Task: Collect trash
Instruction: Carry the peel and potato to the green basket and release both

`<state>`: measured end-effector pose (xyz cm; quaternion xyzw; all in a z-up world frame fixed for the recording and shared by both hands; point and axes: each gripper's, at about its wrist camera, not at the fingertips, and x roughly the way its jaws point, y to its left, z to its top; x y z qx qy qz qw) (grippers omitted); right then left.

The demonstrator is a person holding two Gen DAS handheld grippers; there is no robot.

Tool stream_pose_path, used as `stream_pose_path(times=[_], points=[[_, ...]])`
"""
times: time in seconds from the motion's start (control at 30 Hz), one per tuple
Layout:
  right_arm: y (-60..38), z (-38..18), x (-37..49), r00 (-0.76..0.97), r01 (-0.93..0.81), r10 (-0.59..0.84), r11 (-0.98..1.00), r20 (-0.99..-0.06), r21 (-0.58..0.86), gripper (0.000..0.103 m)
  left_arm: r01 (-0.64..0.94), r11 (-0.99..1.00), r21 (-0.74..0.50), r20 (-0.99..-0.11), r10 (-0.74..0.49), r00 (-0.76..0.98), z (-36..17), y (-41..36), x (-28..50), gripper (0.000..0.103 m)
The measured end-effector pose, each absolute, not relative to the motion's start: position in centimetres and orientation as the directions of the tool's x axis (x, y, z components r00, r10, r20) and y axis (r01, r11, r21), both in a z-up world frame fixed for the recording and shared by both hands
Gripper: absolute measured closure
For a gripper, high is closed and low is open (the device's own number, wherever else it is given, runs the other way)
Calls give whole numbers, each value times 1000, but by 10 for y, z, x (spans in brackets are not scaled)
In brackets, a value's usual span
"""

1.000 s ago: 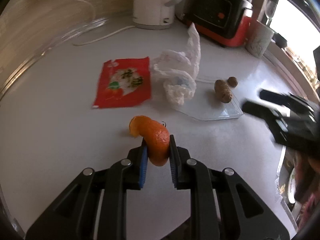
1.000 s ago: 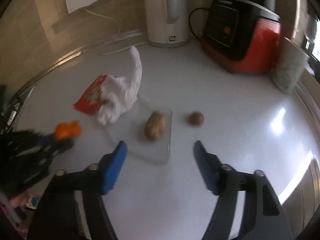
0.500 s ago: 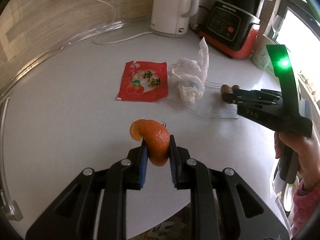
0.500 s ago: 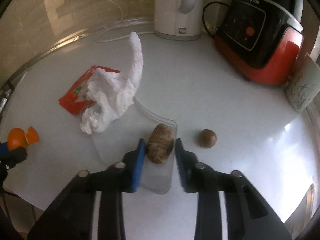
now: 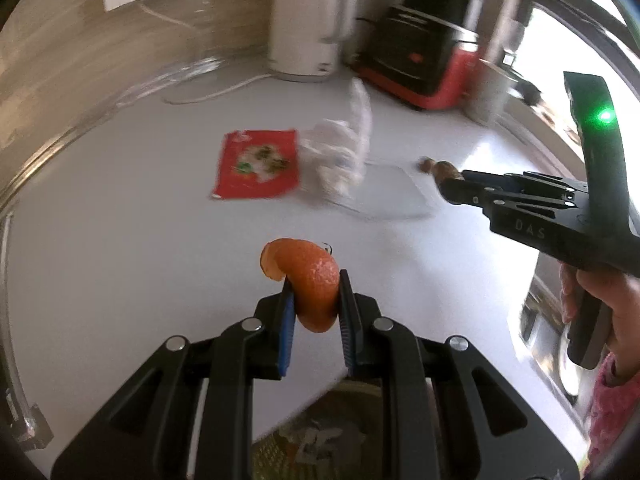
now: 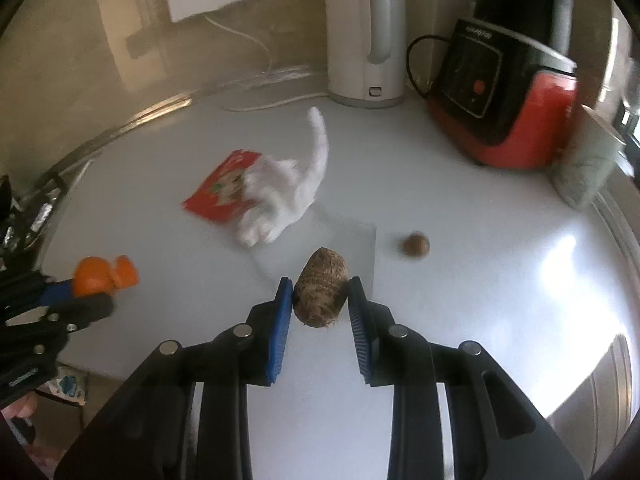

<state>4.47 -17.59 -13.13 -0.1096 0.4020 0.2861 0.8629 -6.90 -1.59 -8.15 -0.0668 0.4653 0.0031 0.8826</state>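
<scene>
Jaws of right gripper (image 6: 320,312) clamp brown root (image 6: 321,288), long axis pointing forward.

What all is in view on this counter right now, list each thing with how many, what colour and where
orange peel: 1, orange, clamped in left gripper
taro-like root: 1, brown, between right gripper's pads
small round nut-like thing: 1, brown, on counter right of the root
clear plastic sheet: 1, transparent, flat on counter behind the root
crumpled plastic bag: 1, white, mid-counter
snack wrapper: 1, red, left of the bag
kettle: 1, white, back of counter
cooker: 1, red and black, back right
cup: 1, pale, far right
counter: 1, white
left gripper: 1, black, blue pads
right gripper: 1, black, blue pads
hand: 1, holding right gripper
</scene>
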Motion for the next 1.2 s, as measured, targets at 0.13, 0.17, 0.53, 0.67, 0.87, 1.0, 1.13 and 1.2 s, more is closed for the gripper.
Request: stream_pose_path(times=[0.13, 0.17, 0.53, 0.67, 0.87, 1.0, 1.13, 1.2], points=[[-186, -128, -14, 515, -551, 401, 832, -757, 66, 74, 56, 988, -142, -828, -150, 541, -82, -28, -103, 84], [-188, -129, -30, 517, -538, 396, 840, -759, 71, 74, 84, 986, -146, -830, -168, 531, -84, -30, -111, 84], [-180, -158, -168, 522, -365, 322, 921, -790, 135, 74, 342, 936, -88, -899, -222, 376, -129, -41, -193, 53], [-171, -165, -193, 526, -330, 302, 934, -795, 136, 74, 377, 922, -85, -891, -240, 385, -127, -37, -208, 43], [-158, -166, -212, 534, -314, 283, 941, -797, 124, 74, 391, 917, -83, -874, -256, 413, -120, -25, -221, 34], [-144, -170, -218, 511, -340, 294, 932, -808, 124, 71, 375, 924, -82, -863, -254, 436, -114, -11, -226, 29], [-137, -177, -218, 523, -292, 230, 953, -821, 80, 34, 352, 933, -75, -863, -237, 446, -115, 4, -230, 27], [-141, -177, -217, 538, -256, 215, 963, -815, 86, 21, 332, 938, -104, -863, -251, 439, -115, 12, -230, 27]])
